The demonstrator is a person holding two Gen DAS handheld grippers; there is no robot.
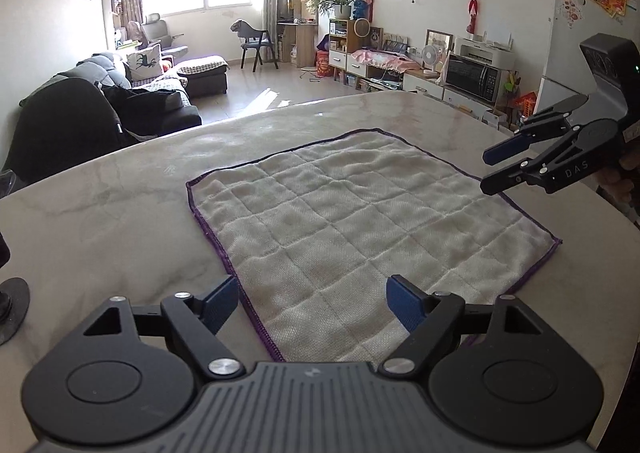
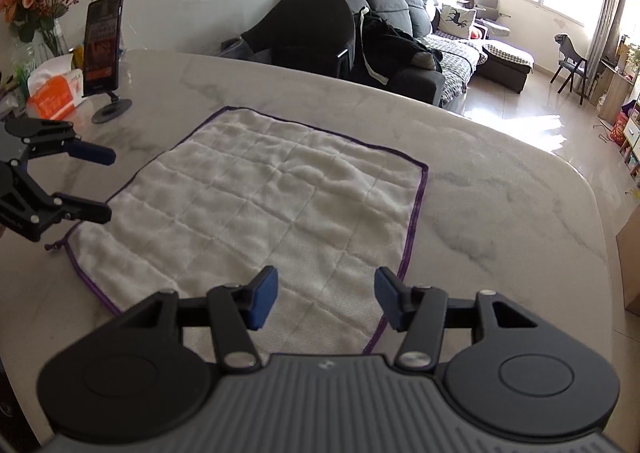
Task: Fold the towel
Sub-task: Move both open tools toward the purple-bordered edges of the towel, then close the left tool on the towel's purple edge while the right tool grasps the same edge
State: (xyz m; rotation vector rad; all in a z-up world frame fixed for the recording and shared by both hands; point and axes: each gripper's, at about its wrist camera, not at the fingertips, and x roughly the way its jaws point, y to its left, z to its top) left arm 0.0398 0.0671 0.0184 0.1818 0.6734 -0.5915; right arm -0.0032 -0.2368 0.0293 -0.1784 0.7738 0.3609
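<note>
A white quilted towel (image 1: 352,221) with purple edging lies flat and unfolded on the marble table (image 1: 120,213); it also shows in the right wrist view (image 2: 256,205). My left gripper (image 1: 312,303) is open and empty, held above the towel's near left corner. It also shows in the right wrist view (image 2: 98,183), open, at the towel's left corner. My right gripper (image 2: 326,297) is open and empty above the towel's near right corner. It also shows in the left wrist view (image 1: 490,169), open, above the towel's right edge.
A phone on a stand (image 2: 102,49), a tissue pack (image 2: 54,89) and a vase of flowers (image 2: 36,9) stand at the table's far left. A dark chair back (image 2: 308,29) and sofa (image 2: 404,29) lie beyond the table (image 2: 500,205). A black stand base (image 1: 12,309) sits left.
</note>
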